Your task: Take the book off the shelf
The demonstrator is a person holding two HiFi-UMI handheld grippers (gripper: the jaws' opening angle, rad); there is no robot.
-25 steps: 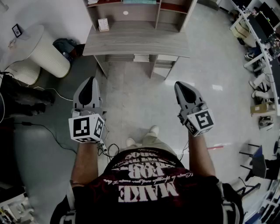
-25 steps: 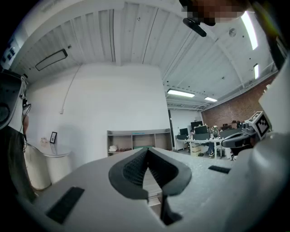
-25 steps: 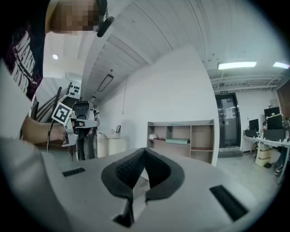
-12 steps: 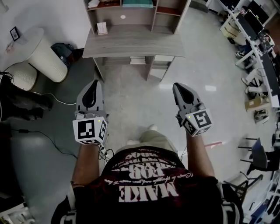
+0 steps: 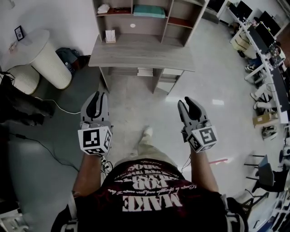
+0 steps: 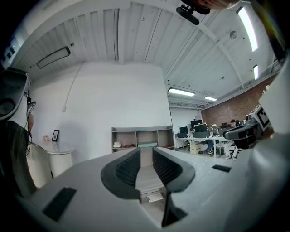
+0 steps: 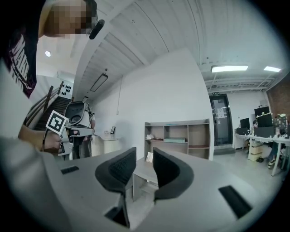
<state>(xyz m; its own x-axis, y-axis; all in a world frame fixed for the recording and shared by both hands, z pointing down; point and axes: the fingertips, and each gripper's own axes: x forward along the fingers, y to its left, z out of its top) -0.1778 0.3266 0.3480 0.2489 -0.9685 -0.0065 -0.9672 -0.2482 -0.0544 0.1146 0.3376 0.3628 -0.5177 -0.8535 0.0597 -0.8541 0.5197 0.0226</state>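
Stepped closer to shelf (image 5: 166,20), top centre | left gripper (image 5: 97,96), right gripper (image 5: 186,100) opening, empty | held forward, readying for book (image 5: 149,11)

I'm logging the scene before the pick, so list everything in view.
desk: one, grey wood, ahead by the wall
shelf unit: one, grey wood, atop the desk
book: one, teal, flat in the middle compartment
pedestal: one, white, left of the desk
picture frame: one, black, on the pedestal
bag: one, dark, floor beside the pedestal
left hand-held gripper: one, grey, jaws opening, empty
right hand-held gripper: one, grey, jaws opening, empty
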